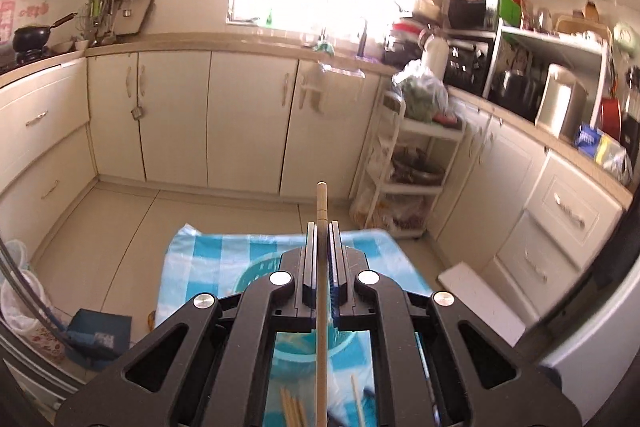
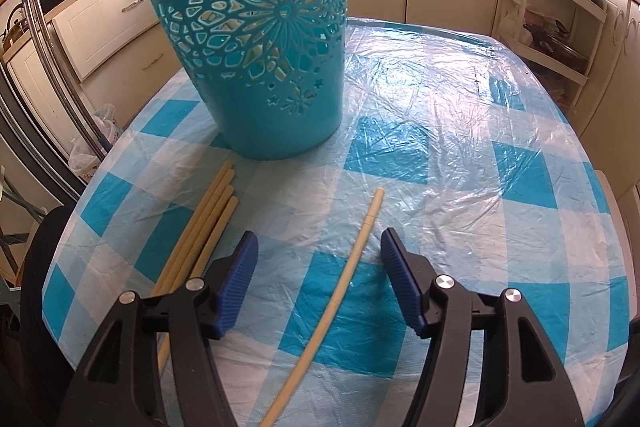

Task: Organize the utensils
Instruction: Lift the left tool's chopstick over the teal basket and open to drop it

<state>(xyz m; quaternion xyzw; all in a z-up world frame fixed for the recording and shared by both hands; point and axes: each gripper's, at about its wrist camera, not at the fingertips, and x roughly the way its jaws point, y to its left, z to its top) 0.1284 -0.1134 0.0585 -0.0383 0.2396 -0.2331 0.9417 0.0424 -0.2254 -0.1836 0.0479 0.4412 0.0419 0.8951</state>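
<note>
My left gripper (image 1: 322, 233) is shut on a wooden chopstick (image 1: 321, 203) and holds it high above the table, over the teal cut-out basket (image 1: 256, 277). In the right wrist view the same basket (image 2: 256, 39) stands on the blue-checked tablecloth (image 2: 460, 155). My right gripper (image 2: 318, 247) is open and empty, low over the table, with a single chopstick (image 2: 344, 287) lying between its fingers. A bundle of several chopsticks (image 2: 204, 231) lies to the left, just in front of the basket; they also show in the left wrist view (image 1: 292, 407).
The table is covered with crinkled clear plastic. A white storage trolley (image 1: 412, 163) stands beyond the table's far right corner. Kitchen cabinets (image 1: 216, 115) line the walls. A blue box (image 1: 98, 335) and bags lie on the floor at left.
</note>
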